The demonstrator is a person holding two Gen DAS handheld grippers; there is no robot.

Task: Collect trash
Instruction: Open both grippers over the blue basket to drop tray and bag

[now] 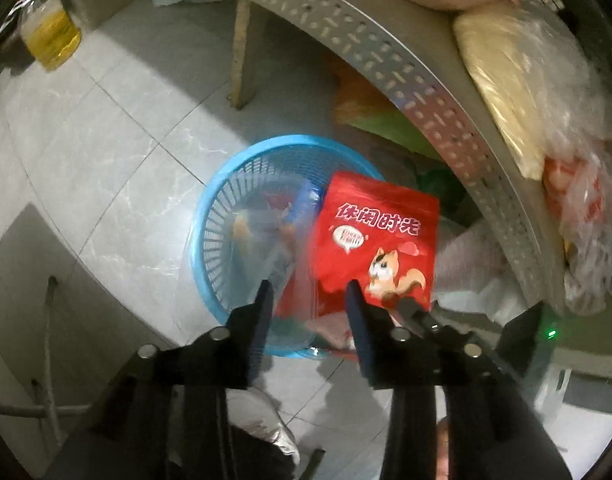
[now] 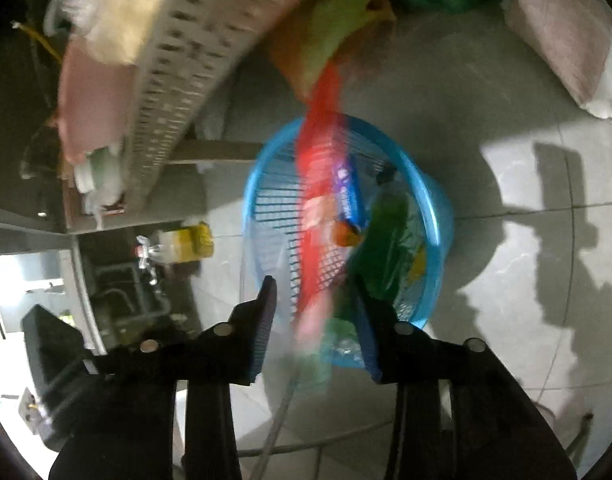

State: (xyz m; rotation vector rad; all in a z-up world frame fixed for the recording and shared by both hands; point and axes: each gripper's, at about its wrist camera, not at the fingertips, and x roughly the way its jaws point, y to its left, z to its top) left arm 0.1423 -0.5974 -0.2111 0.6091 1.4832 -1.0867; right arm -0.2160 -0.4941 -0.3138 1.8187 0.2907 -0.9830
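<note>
A red snack bag (image 1: 378,240) printed with a squirrel hangs loose over the blue plastic basket (image 1: 204,208) on the tiled floor. It faces the left wrist camera flat. My left gripper (image 1: 310,300) stands open just above the basket, its right finger overlapping the bag's lower edge without pressing on it. In the right wrist view the same red bag (image 2: 322,200) is a blurred, edge-on streak between the spread fingers of my open right gripper (image 2: 316,296), with gaps on both sides. The basket (image 2: 442,216) holds a blue wrapper (image 2: 350,192) and green plastic (image 2: 386,248).
A perforated metal shelf rail (image 1: 406,64) arches over the basket, with filled plastic bags (image 1: 518,80) on it. A jug of yellow liquid (image 1: 50,36) stands at far left. A wooden post (image 1: 242,52) rises behind the basket. A pink sack (image 2: 558,32) lies on the floor.
</note>
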